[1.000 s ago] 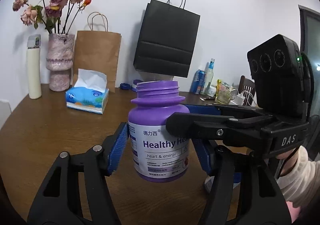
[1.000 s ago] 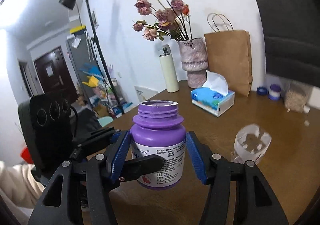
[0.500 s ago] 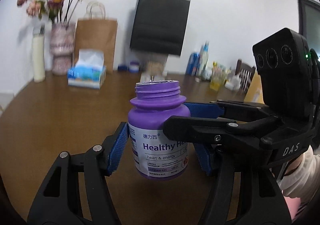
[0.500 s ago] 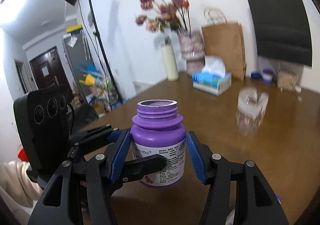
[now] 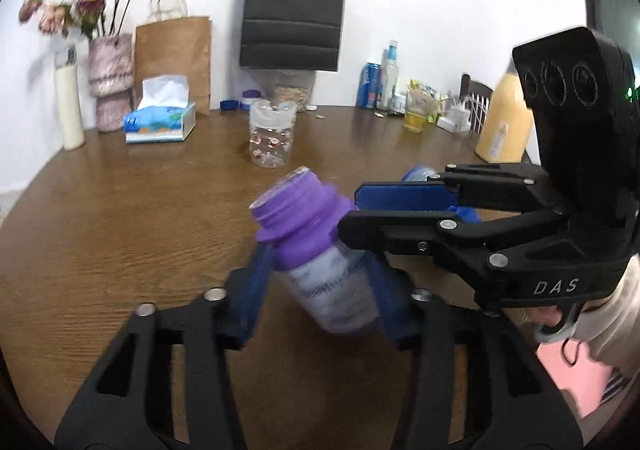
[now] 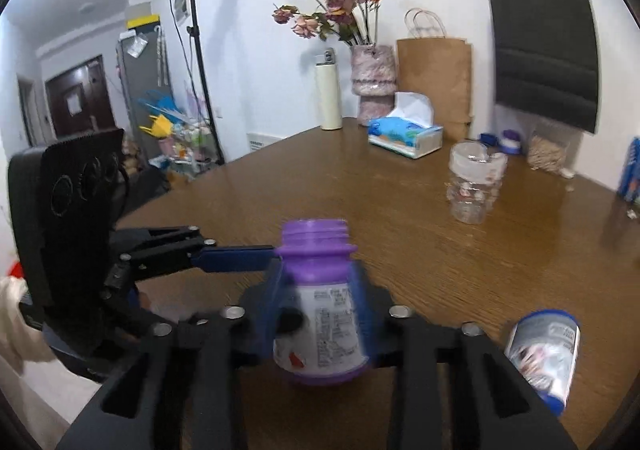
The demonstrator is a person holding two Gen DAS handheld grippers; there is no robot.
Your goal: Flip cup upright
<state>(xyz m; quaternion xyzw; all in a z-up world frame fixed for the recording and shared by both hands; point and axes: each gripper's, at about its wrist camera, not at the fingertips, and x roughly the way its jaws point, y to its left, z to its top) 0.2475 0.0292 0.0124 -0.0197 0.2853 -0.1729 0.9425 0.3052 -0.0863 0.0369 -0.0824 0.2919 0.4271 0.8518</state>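
purple bottle (image 6: 320, 298), mouth up, sits clamped between the right gripper (image 6: 318, 314) pads near the table (image 6: 420, 250) edge; left gripper (image 5: 316, 290) clenches it too.

Brown wooden table (image 6: 400, 250) carries tissue box (image 6: 406, 137), clear plastic cup (image 6: 474, 185), pink vase (image 6: 374, 83).
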